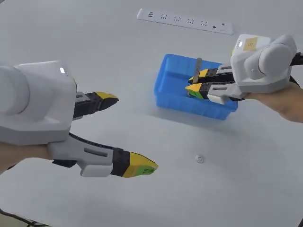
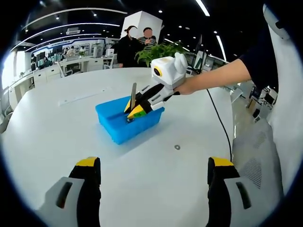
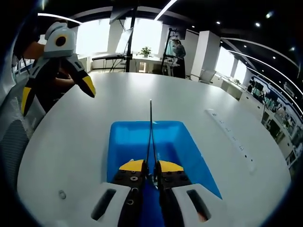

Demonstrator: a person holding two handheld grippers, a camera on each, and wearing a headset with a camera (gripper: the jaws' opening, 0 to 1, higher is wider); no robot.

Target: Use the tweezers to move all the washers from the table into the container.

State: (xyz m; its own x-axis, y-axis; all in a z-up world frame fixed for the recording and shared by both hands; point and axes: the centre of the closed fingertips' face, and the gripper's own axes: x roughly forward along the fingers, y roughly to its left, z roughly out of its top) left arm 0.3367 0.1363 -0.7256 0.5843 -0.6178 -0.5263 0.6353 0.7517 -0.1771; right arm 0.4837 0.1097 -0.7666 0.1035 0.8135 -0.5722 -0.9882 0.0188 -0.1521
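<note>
We see the tweezers pinched between the narrow jaws of the right gripper, above the blue container. From the left gripper view the tweezers stand almost upright, long axis vertical, with the free end up and the lower end caught at the jaw tips of the right gripper. That gripper slants down toward the container. In the right gripper view the two thin arms of the tweezers run from the right gripper and meet at a fine point over the container. Whether they hold a washer we cannot tell.

One washer lies flat on the bench, on our side of the container and apart from it.

The right hand comes in from the right with its forearm stretched across the bench. The left gripper hovers over bare bench to the left, well apart from the container. Its jaws are spread wide with nothing between them, and they point toward the washer. A power strip lies at the far side.
</note>
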